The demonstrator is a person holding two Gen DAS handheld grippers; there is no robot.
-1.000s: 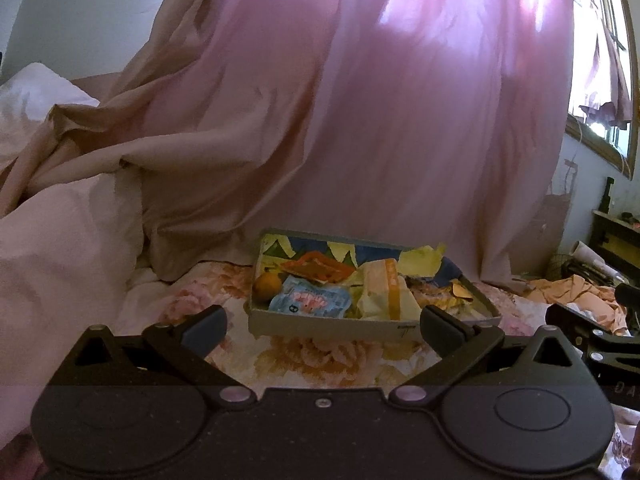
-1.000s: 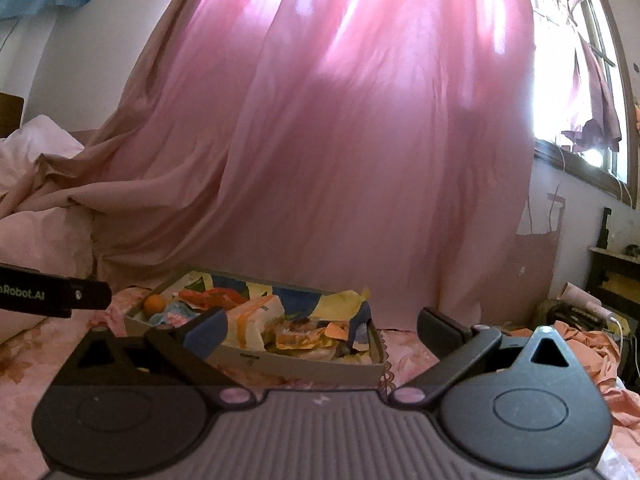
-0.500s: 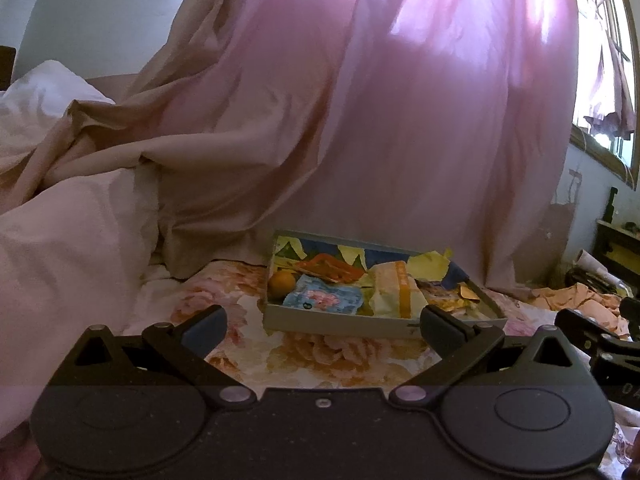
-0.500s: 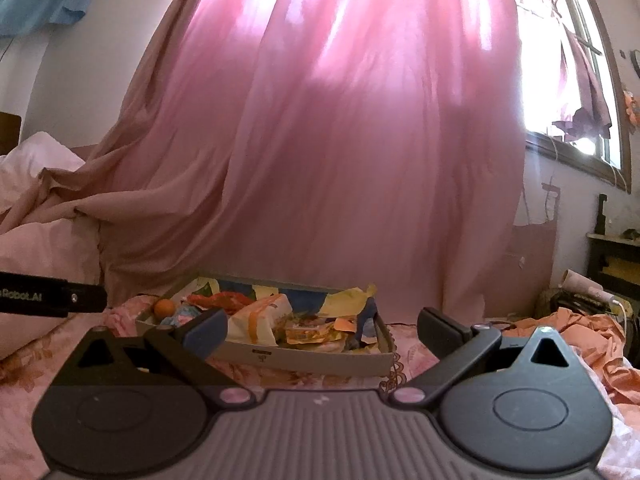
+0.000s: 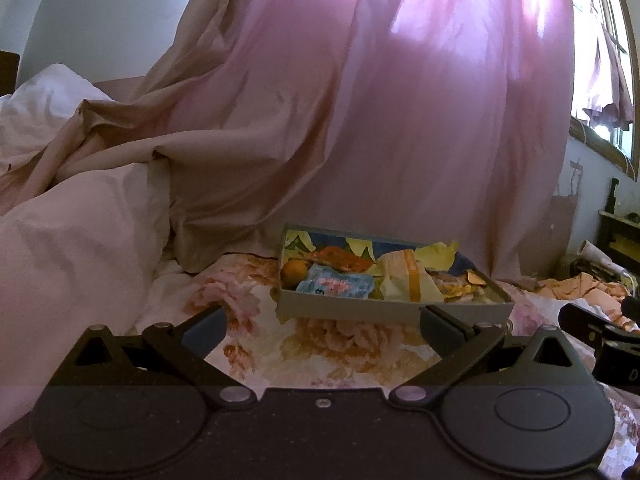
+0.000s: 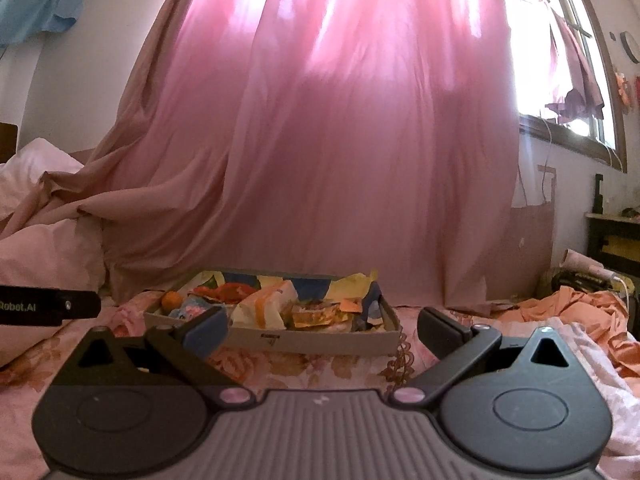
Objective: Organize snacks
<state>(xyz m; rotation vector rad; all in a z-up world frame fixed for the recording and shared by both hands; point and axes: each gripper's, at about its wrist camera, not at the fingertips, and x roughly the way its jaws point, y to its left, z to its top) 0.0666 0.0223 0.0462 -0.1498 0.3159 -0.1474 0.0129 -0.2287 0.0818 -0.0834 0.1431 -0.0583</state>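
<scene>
The pink curtain point(image 5: 400, 120) is your biggest hazard: it hangs down just behind the box point(image 5: 384, 312) and pools on the bed point(image 5: 320, 344). If you reach over the box's far wall, a finger can catch that cloth and drag it across the snacks.

The bed itself is soft and flowered, and the box sits on it, not on anything firm. Press down while picking and I judge the box will tip or slide, spilling what is heaped inside.

The white duvet point(image 5: 72, 240) bulges to the left of the box, near enough to foul a low approach from that side.

The box holds everything loosely piled. Its walls are shallow, so a packet lifted carelessly can pull its neighbours over the rim.

Inside, the cream packet with the orange band point(image 5: 404, 284) stands tall in the middle of the box and leans; brushing it may topple it. The pale blue packet point(image 5: 340, 286) lies flat by the near wall, left of the cream one. The orange fruit point(image 5: 295, 271) sits in the box's left corner and can roll out.

Your left gripper point(image 5: 320, 324) and right gripper point(image 6: 322, 330) both have jaws spread wide and empty, just short of the box's near wall. They sit close together, so mind they do not collide.
</scene>
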